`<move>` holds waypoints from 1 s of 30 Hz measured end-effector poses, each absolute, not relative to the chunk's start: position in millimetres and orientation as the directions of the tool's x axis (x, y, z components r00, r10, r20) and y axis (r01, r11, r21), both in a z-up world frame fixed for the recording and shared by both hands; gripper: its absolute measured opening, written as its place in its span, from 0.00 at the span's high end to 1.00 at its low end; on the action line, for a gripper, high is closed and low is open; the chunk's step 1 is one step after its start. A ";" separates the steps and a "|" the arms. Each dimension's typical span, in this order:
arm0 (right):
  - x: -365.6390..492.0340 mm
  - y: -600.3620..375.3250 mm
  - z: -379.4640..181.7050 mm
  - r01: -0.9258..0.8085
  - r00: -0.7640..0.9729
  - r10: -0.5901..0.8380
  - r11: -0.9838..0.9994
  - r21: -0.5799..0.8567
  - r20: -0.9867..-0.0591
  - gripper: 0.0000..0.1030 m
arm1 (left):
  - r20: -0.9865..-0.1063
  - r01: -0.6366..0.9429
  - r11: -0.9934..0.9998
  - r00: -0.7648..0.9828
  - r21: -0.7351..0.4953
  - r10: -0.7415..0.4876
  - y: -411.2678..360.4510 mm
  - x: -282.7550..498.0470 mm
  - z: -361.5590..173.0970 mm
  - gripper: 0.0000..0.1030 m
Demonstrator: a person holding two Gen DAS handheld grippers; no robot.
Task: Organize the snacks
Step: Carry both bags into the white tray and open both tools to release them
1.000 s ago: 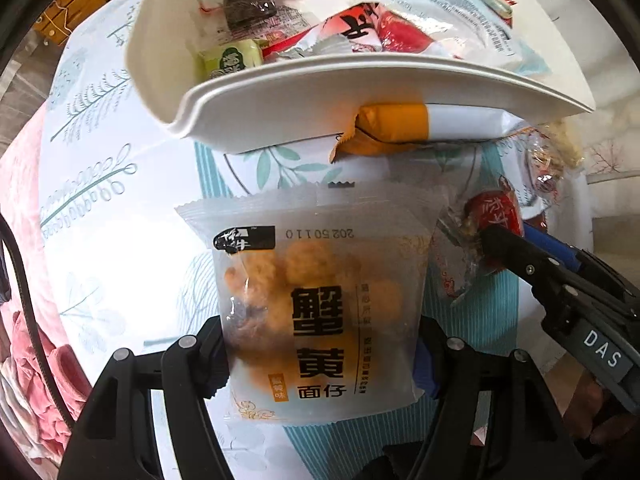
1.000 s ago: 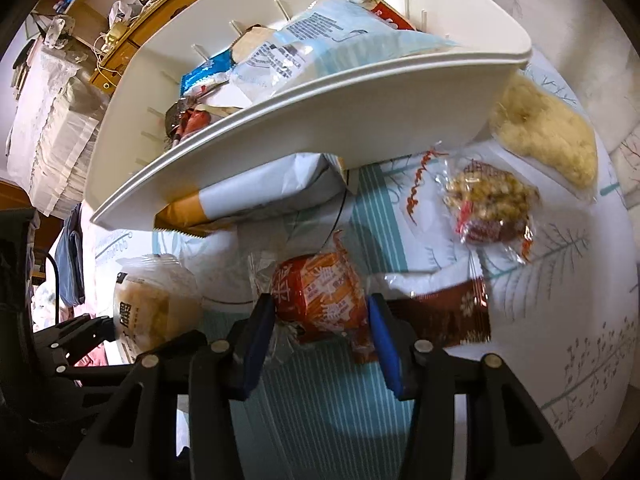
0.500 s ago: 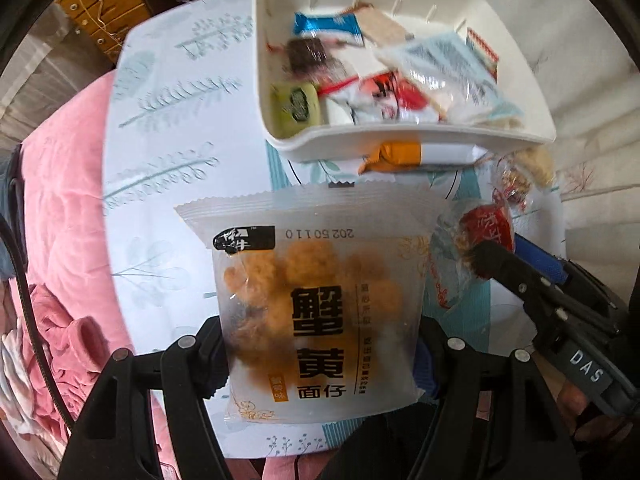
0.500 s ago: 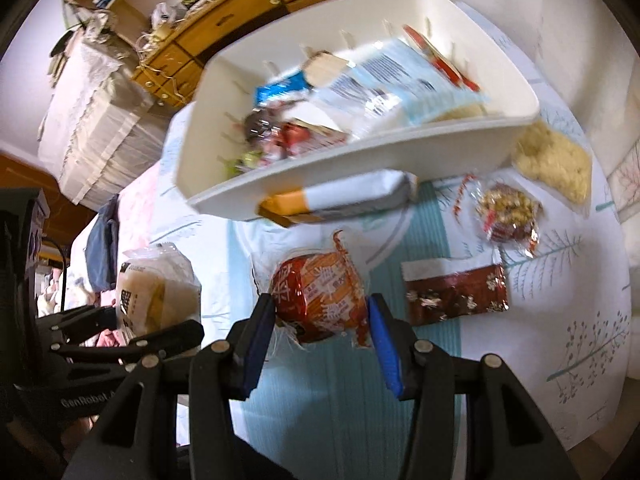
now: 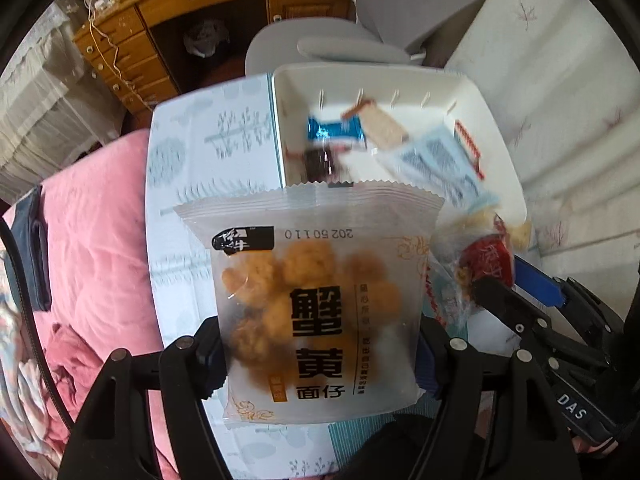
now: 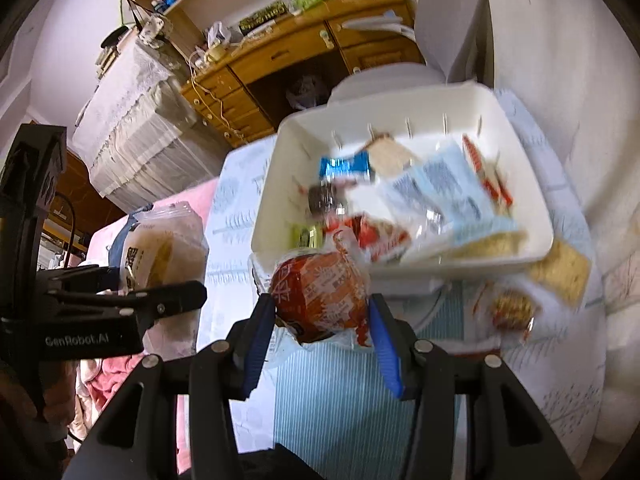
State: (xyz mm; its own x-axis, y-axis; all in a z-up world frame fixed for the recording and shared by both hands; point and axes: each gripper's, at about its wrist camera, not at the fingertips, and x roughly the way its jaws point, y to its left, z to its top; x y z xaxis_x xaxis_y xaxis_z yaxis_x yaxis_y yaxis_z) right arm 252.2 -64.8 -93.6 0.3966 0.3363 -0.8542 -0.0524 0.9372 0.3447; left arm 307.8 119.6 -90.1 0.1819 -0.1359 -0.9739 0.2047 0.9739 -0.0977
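Left gripper (image 5: 320, 356): jaws set wide and pinching the frosted bag of golden puffed snacks (image 5: 316, 304) by its two side edges — bag upright, held off the table.
Right gripper (image 6: 320, 344): blue pads pressed onto the red-orange wrapped snack (image 6: 320, 296), held above the table.
Between the grippers: the two sit side by side, each visible in the other's view.
White bin (image 6: 520, 184): beyond both held snacks, at the far edge of the table (image 6: 340, 400); inside lie a blue wrapper (image 6: 344, 166), a pale blue-and-white packet (image 6: 452, 192) and other small packs.
Table near the bin's right corner: a clear pack of mixed nuts (image 6: 514, 308) and a pale noodle-like pack (image 6: 560, 272) — both outside the bin.
Left of the table: pink bedding (image 5: 92, 248).
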 end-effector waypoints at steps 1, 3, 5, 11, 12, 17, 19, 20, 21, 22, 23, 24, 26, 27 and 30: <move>256.1 -66.8 -89.6 -0.053 0.410 0.333 0.938 0.342 -0.849 0.54 | -0.972 0.206 0.974 0.194 -0.092 -0.133 118.0 312.5 -87.8 0.30; 262.2 -70.3 -84.2 -0.049 0.430 0.325 0.940 0.337 -0.843 0.54 | -0.969 0.209 0.975 0.211 -0.082 -0.126 113.6 321.5 -85.5 0.30; 269.2 -75.1 -82.3 -0.041 0.443 0.318 0.941 0.335 -0.838 0.54 | -0.966 0.209 0.974 0.221 -0.085 -0.131 109.8 330.5 -83.9 0.30; 286.1 -93.1 -83.4 -0.003 0.481 0.307 0.937 0.349 -0.821 0.54 | -0.955 0.201 0.972 0.241 -0.123 -0.170 95.6 353.9 -93.6 0.30; 289.0 -96.0 -84.2 0.003 0.489 0.300 0.939 0.345 -0.819 0.54 | -0.952 0.200 0.971 0.246 -0.134 -0.182 93.5 357.0 -96.5 0.30; 299.4 -107.4 -90.5 0.024 0.524 0.277 0.940 0.340 -0.805 0.53 | -0.929 0.194 0.964 0.286 -0.184 -0.235 86.7 367.9 -107.1 0.30; 303.7 -111.1 -94.0 0.031 0.530 0.272 0.940 0.340 -0.803 0.53 | -0.924 0.183 0.962 0.288 -0.203 -0.250 85.8 371.9 -113.1 0.30; 305.9 -112.8 -95.9 0.035 0.530 0.271 0.940 0.340 -0.804 0.53 | -0.922 0.179 0.960 0.288 -0.213 -0.258 85.4 374.0 -116.3 0.30; 308.3 -114.7 -98.1 0.041 0.530 0.266 0.941 0.337 -0.805 0.53 | -0.920 0.177 0.959 0.289 -0.220 -0.264 85.0 375.6 -118.7 0.30; 310.0 -116.0 -99.7 0.045 0.530 0.261 0.941 0.334 -0.807 0.53 | -0.918 0.175 0.958 0.290 -0.226 -0.270 84.8 377.0 -121.0 0.30; 312.4 -117.5 -101.8 0.051 0.527 0.255 0.943 0.330 -0.811 0.53 | -0.917 0.175 0.957 0.291 -0.230 -0.274 84.3 378.1 -123.0 0.29; 313.7 -118.5 -103.2 0.055 0.526 0.253 0.943 0.329 -0.812 0.53 | -0.916 0.175 0.957 0.291 -0.231 -0.275 84.0 378.7 -124.5 0.27; 315.8 -120.4 -105.3 0.064 0.529 0.249 0.942 0.330 -0.811 0.51 | -0.919 0.180 0.959 0.293 -0.220 -0.265 83.7 378.9 -125.6 0.20; 317.0 -121.2 -106.3 0.067 0.528 0.248 0.941 0.331 -0.812 0.49 | -0.917 0.187 0.957 0.291 -0.223 -0.271 83.6 378.7 -125.6 0.20; 319.1 -122.5 -111.3 0.088 0.508 0.239 0.941 0.326 -0.828 0.46 | -0.911 0.192 0.951 0.290 -0.244 -0.292 85.6 377.3 -123.6 0.18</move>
State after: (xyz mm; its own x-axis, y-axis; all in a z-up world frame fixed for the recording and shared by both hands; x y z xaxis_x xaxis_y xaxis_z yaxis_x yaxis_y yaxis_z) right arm 319.1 -122.5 -111.3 0.5078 0.2390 -0.8276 0.0879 0.9414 0.3258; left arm 377.3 85.6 -123.6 0.2904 -0.2921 -0.9113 0.1915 0.9508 -0.2437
